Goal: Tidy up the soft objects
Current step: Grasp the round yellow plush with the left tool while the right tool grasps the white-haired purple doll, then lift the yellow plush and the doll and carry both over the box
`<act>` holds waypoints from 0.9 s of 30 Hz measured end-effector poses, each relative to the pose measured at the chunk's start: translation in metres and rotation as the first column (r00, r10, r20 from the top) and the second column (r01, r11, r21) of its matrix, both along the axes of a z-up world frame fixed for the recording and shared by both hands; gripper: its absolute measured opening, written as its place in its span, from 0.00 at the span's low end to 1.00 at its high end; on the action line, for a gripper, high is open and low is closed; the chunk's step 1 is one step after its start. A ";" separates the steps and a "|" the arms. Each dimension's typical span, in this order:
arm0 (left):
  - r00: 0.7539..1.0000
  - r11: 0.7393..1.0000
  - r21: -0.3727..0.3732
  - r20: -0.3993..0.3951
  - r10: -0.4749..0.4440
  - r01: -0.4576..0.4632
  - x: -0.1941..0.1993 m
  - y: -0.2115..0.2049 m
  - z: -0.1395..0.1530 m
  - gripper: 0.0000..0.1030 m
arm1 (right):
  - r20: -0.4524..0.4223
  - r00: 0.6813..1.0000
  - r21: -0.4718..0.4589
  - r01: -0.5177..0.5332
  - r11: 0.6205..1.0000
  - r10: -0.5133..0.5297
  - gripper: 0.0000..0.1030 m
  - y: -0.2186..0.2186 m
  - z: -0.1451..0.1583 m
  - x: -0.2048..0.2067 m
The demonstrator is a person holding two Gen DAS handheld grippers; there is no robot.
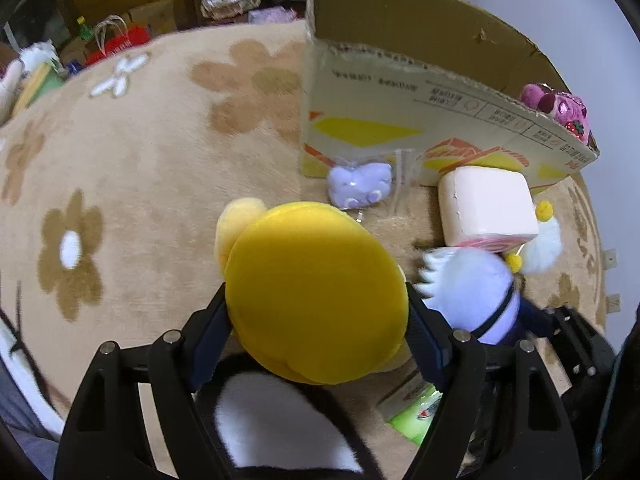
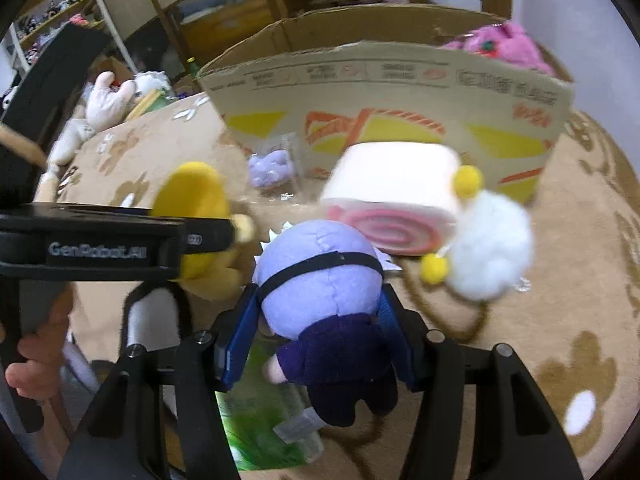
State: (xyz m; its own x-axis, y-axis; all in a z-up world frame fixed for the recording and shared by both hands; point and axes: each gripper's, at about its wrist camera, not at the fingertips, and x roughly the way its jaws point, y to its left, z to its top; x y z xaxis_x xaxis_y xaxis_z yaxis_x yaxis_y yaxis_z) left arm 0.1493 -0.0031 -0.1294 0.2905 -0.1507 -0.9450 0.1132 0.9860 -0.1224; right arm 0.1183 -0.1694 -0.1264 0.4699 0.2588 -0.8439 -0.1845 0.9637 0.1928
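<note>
My left gripper [image 1: 318, 320] is shut on a yellow plush toy [image 1: 316, 296] and holds it above the carpet; the same toy shows in the right wrist view [image 2: 192, 196]. My right gripper [image 2: 320, 316] is shut on a lavender-headed doll with a dark body [image 2: 320, 272], also seen in the left wrist view [image 1: 476, 288]. A cardboard box [image 1: 400, 92] stands behind on the carpet and shows in the right wrist view [image 2: 384, 92], with a pink plush [image 1: 560, 108] inside. In front of it lie a pink roll-cake cushion [image 2: 392, 196], a small lavender plush in a clear bag [image 1: 360, 184] and a white fluffy toy with yellow pompoms [image 2: 492, 240].
A beige flower-pattern carpet [image 1: 140, 160] covers the floor. A green packet [image 2: 264, 432] lies under my right gripper. Wooden shelves [image 2: 224, 8] and clutter stand at the back, with a cream plush [image 2: 108, 100] at the left edge of the carpet.
</note>
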 end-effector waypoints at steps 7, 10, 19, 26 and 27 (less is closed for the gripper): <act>0.998 0.999 0.049 0.065 0.016 -0.019 -0.026 -0.002 0.017 0.76 | 0.034 0.997 -0.016 0.070 0.997 -0.070 0.60 -0.021 0.017 -0.008; 0.994 0.998 0.056 0.113 0.005 -0.011 -0.038 -0.005 0.029 0.76 | 0.063 0.993 0.017 0.097 0.995 -0.097 0.60 -0.033 0.029 -0.013; 0.945 0.998 0.060 0.326 -0.033 0.014 -0.065 -0.011 0.080 0.76 | 0.235 0.952 0.027 0.195 0.981 -0.195 0.60 -0.060 0.078 -0.035; 0.868 0.995 0.101 0.493 -0.066 0.018 -0.081 -0.017 0.113 0.76 | 0.369 0.900 0.067 0.226 0.972 -0.234 0.60 -0.082 0.119 -0.053; 0.859 0.995 0.098 0.507 -0.068 0.021 -0.080 -0.016 0.115 0.76 | 0.381 0.894 0.069 0.227 0.972 -0.235 0.60 -0.083 0.122 -0.053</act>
State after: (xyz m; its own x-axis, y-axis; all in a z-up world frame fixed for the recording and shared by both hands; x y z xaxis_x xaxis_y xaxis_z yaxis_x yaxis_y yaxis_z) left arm 0.0695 -0.0193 -0.0140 0.7297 -0.0999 -0.6765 0.1806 0.9823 0.0498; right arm 0.0650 -0.2524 -0.0042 0.8049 0.1199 -0.5812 -0.0212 0.9846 0.1737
